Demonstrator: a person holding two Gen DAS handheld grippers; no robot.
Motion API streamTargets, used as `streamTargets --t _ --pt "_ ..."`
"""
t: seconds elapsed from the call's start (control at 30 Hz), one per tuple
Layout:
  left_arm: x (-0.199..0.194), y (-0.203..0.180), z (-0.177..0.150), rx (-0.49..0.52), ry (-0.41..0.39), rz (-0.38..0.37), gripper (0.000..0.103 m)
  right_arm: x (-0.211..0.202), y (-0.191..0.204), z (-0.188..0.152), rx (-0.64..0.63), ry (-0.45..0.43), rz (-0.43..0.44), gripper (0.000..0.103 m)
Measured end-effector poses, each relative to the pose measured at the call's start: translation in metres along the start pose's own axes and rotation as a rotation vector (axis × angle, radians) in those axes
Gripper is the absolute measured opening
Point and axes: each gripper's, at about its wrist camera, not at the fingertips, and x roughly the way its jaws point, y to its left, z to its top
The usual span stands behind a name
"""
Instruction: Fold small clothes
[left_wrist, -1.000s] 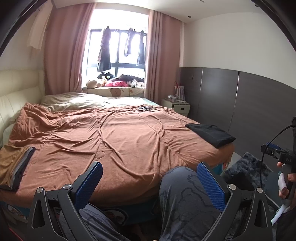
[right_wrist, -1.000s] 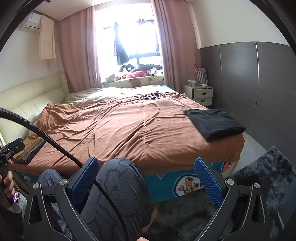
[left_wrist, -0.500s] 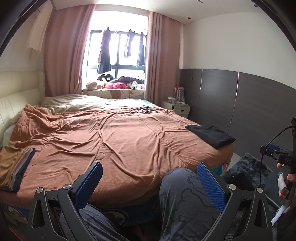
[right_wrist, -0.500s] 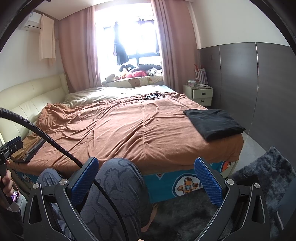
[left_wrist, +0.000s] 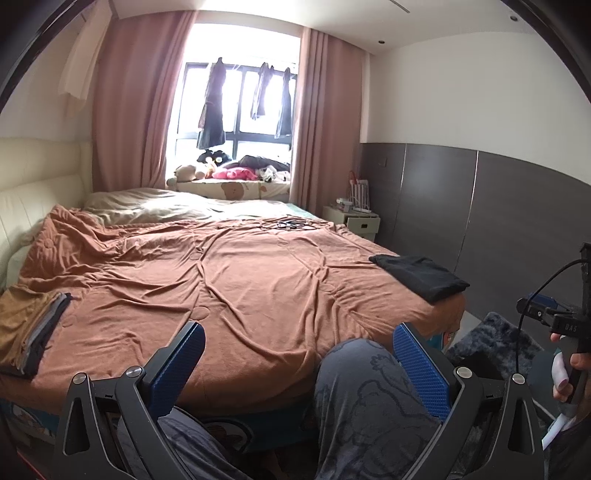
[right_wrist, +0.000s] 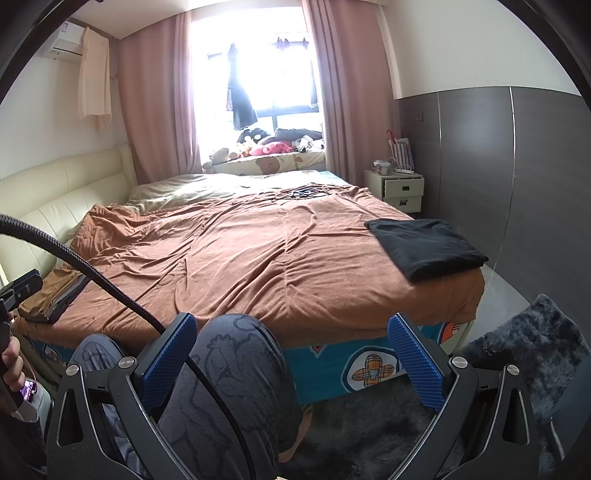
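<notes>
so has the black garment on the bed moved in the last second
No. The black garment lies at the same corner of the bed, lined up as before with the nightstand behind it.

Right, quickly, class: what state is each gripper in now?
Left gripper: open, holding nothing, above the person's knee.
Right gripper: open, holding nothing, short of the bed.

Daylight floods through the tall dark-framed window (right_wrist: 273, 74) — blown to white glare in the right wrist view; both fisheye pictures stay sharp, bending walls toward black rounded corners
</notes>
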Motion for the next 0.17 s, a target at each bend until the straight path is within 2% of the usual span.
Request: streamTargets --t 0.17 --pt "-0.003 -0.0003 0.0005 0.004 -0.005 -0.001 0.103 -0.0015 -0.003 -0.0008 0.002 -0.002 0.001 0.103"
